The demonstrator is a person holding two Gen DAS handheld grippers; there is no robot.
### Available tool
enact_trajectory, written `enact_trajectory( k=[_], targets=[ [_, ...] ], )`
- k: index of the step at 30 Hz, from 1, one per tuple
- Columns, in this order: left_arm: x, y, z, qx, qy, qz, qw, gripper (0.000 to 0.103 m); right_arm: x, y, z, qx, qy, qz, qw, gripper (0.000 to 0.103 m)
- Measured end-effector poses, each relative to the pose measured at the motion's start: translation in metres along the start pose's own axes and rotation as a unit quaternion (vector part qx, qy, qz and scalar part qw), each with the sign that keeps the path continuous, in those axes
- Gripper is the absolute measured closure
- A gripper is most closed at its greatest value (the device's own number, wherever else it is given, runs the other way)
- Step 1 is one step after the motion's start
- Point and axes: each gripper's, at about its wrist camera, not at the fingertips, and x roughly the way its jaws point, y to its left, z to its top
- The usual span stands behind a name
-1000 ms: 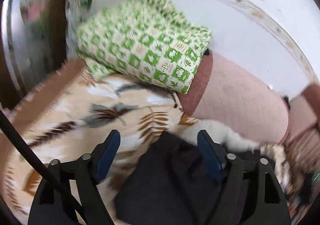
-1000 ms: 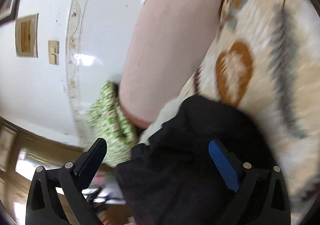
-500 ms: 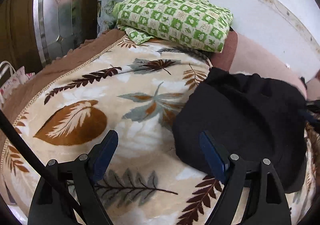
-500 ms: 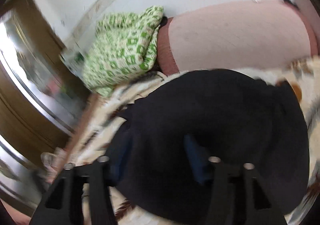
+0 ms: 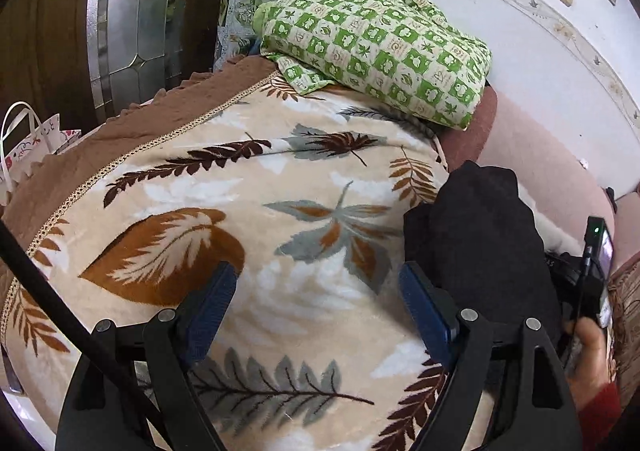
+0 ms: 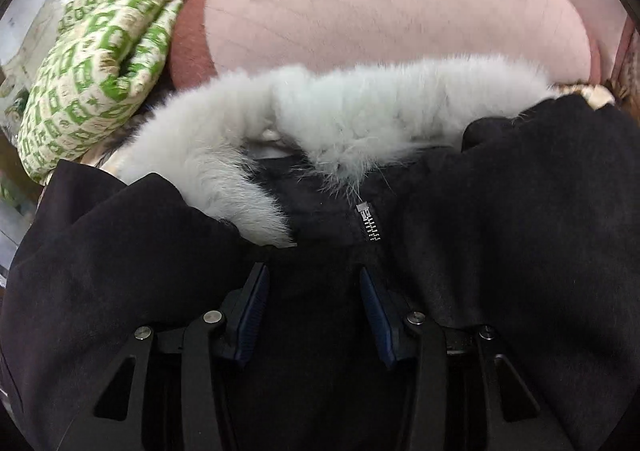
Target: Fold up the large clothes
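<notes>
While the left gripper [image 5: 316,303] hangs over the leaf-patterned blanket [image 5: 224,211] with its jaws spread wide and nothing between them, the black coat [image 5: 476,235] lies just to its right on that blanket, against the pink sofa back [image 5: 536,147]. Right gripper [image 6: 312,311]: jaws closing, about half apart, with black coat cloth [image 6: 500,251] between the blue pads; whether the pads already press on it cannot be told. Coat collar carries grey-white fur trim [image 6: 344,111] (the zip top [image 6: 368,219] sits just below it). A green checked cushion [image 5: 376,47] rests at the far end of the blanket. A hand [image 5: 588,355] in a red sleeve shows at the right edge.
</notes>
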Motion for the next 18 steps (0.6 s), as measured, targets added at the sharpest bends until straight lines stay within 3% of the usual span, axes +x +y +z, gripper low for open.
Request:
enact_trajectory(
  k=[2, 6, 9, 11, 14, 16, 18],
  targets=[
    [-0.001, 0.004, 0.001, -0.009, 0.006, -0.008, 0.9999, 0.020, -0.027, 0.009, 0.005, -0.001, -0.008, 0.002, 1.000, 0.052],
    [-0.005, 0.011, 0.004, -0.025, -0.001, -0.014, 0.9996, 0.020, -0.093, 0.036, 0.005, -0.013, -0.068, 0.093, 0.993, 0.052],
    [-0.004, 0.013, 0.004, -0.032, 0.002, -0.013, 0.9994, 0.020, -0.093, 0.070, -0.004, -0.052, -0.050, 0.113, 0.991, 0.052],
    [-0.002, 0.013, 0.004, -0.031, 0.009, -0.017, 0.9993, 0.020, -0.067, 0.097, -0.013, -0.082, -0.023, 0.101, 0.991, 0.053],
    [-0.001, 0.012, 0.005, -0.028, 0.009, -0.013, 0.9995, 0.020, -0.018, 0.123, -0.017, -0.110, 0.011, 0.044, 0.993, 0.051],
    [0.000, 0.012, 0.006, -0.025, 0.010, -0.014, 0.9995, 0.020, 0.003, 0.129, -0.007, -0.117, 0.027, 0.001, 0.993, 0.051],
    [0.000, 0.010, 0.005, -0.020, 0.008, -0.014, 0.9997, 0.020, 0.014, 0.126, 0.001, -0.107, 0.040, -0.012, 0.993, 0.050]
  ],
)
